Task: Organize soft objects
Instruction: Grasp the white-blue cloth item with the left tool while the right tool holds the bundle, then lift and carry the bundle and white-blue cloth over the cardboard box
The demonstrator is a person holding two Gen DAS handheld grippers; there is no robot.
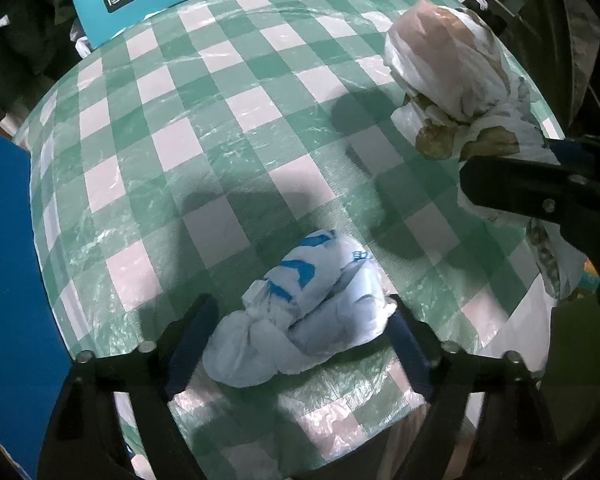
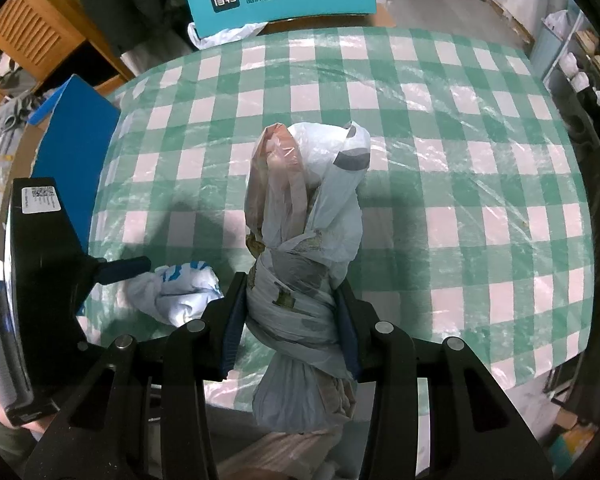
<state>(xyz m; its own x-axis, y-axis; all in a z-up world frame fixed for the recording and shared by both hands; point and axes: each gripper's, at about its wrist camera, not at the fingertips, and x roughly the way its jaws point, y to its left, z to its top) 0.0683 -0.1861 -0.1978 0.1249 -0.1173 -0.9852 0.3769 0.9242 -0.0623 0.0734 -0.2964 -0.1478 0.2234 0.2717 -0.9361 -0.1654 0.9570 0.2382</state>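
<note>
- Up close, we see the left claw (image 1: 300, 344) pointing down over a knotted white plastic bag with blue print (image 1: 304, 312) that lies on the desk (image 1: 220, 140); its pads stand on either side of the bundle, and we cannot tell for certain whether they press on it yet.
- Only fragments of the blue print on that bag show (no whole word can be read).
- We see the right claw (image 2: 290, 328) clamped around the wound middle of a second bundle of plastic bags (image 2: 304, 240), white and brownish-pink, held upright near the desk's near edge, just beside the blue-printed bag.
- Grey and olive patches mark this bundle; we cannot read any writing on them.
- Beyond the desk's far edge stands a teal box (image 2: 280, 0) with a dark logo square and white Chinese characters in two lines.
- We also see a white label with a QR code (image 2: 40, 199) on the left claw's black housing; its text is too small to read.
- A green-and-white checked cloth under clear plastic film covers the desk.
</note>
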